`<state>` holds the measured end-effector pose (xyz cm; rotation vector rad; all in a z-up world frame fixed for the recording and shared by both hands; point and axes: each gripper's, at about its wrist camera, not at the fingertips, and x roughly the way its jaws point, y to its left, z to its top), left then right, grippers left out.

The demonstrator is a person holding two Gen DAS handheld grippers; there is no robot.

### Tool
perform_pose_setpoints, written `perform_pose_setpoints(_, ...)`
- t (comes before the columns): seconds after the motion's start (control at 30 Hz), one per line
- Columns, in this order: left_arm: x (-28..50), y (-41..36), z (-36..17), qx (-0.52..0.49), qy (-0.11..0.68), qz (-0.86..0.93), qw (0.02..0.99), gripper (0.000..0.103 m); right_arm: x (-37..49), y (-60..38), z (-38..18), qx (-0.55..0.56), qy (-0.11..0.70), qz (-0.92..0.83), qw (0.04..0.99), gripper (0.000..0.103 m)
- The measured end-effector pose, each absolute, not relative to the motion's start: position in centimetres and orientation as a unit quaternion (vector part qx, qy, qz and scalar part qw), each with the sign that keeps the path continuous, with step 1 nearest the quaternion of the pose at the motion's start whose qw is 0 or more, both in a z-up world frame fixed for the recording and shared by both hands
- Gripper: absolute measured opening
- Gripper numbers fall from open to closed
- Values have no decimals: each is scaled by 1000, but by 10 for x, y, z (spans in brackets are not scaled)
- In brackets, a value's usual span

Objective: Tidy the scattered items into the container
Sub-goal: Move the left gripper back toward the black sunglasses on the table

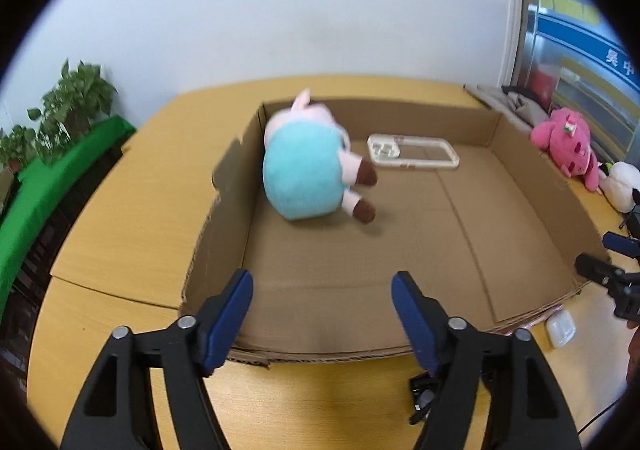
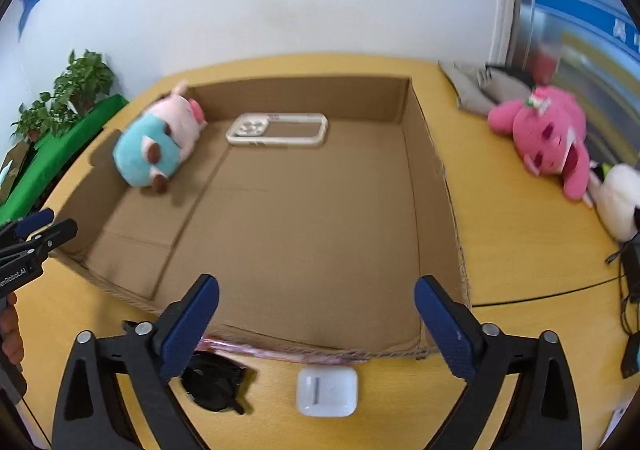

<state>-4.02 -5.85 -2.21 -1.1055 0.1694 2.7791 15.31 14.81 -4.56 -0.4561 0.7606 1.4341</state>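
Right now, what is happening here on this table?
A person is tidying loose things into a shallow brown cardboard box with two hand-held grippers. A plush pig in a turquoise shirt and a clear phone case already lie inside. The left gripper and right gripper are both open and empty. A small white case, a black object and a pink plush toy remain on the yellow table.

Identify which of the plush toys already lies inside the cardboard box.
The pig plush in the light blue outfit lies inside the cardboard box, by its far left corner. The pink plush and the white plush lie outside, on the table.
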Motion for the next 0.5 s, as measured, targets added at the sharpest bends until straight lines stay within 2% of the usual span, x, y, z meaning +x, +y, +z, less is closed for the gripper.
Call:
perform_pose_setpoints(0.23, -19, -41, 0, -345, 48, 933, 91, 74, 125, 129, -35, -203, 311, 653, 660, 101)
perform_pose_setpoints(0.5, -11, -42, -9, -362, 11, 927, 101, 74, 120, 121, -39, -204, 315, 654, 657, 101)
